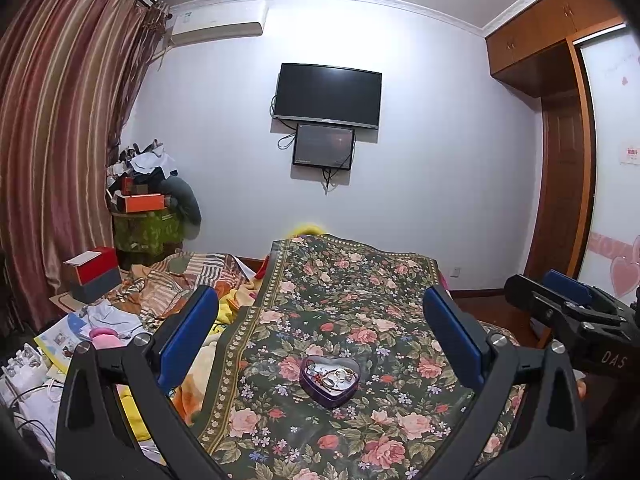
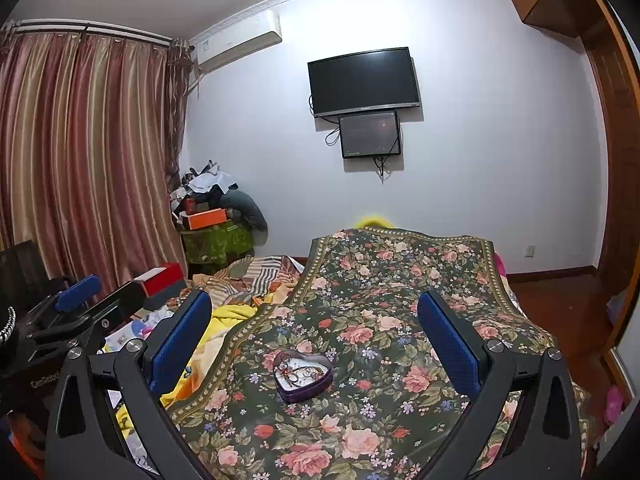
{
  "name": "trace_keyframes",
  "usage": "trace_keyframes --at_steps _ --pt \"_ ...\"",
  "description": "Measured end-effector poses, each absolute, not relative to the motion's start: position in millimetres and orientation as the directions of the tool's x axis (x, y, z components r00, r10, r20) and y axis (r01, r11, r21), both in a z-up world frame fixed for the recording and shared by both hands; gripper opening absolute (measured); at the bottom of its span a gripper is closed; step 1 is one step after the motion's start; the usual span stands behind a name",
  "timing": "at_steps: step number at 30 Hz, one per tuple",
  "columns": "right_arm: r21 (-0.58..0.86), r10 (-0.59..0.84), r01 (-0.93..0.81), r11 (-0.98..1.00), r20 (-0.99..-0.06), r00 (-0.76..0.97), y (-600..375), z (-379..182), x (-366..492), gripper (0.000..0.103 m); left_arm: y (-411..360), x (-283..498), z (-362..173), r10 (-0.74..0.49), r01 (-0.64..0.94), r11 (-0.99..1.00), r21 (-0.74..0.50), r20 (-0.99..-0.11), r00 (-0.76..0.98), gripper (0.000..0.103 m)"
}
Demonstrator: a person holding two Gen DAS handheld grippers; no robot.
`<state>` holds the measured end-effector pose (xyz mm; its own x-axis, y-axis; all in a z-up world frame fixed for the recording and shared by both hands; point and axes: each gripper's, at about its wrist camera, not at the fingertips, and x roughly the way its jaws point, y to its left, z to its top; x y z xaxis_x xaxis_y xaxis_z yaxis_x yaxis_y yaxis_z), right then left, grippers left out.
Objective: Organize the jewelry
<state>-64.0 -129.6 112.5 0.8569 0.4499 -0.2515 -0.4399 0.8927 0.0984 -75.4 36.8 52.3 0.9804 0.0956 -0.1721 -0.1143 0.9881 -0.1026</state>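
Heart-shaped jewelry box [image 1: 330, 380] on the floral cloth [image 1: 360, 300] lies ahead between both wide-open, empty tongs (left [image 1: 324, 332], right [image 2: 316, 332]), neither clearly nearer.

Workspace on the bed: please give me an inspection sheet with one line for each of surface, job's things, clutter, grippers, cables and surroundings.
Surface: dark floral cloth spread over the bed, fairly flat.
Job's things: purple heart-shaped tin, open, holding rings and small jewelry; nothing seen loose on the cloth.
Clutter: crumpled striped and yellow bedding, red and grey boxes, papers, and a pile with an orange box in the corner.
Grippers: left gripper open, empty, above the tin; right gripper open, empty, also facing it.
Cables: black cords hanging by the wall screens.
Surroundings: striped curtain, air conditioner, black television, wooden wardrobe.
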Motion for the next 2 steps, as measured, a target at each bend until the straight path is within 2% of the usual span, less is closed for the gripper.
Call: trace_keyframes --at_steps 2 --pt "0.099 0.45 -0.44 0.893 -0.252 0.857 -129.6 111.7 -63.5 0.102 36.5 -74.7 52.2 0.097 -0.115 0.988 -0.098 -0.174 0.98 0.103"
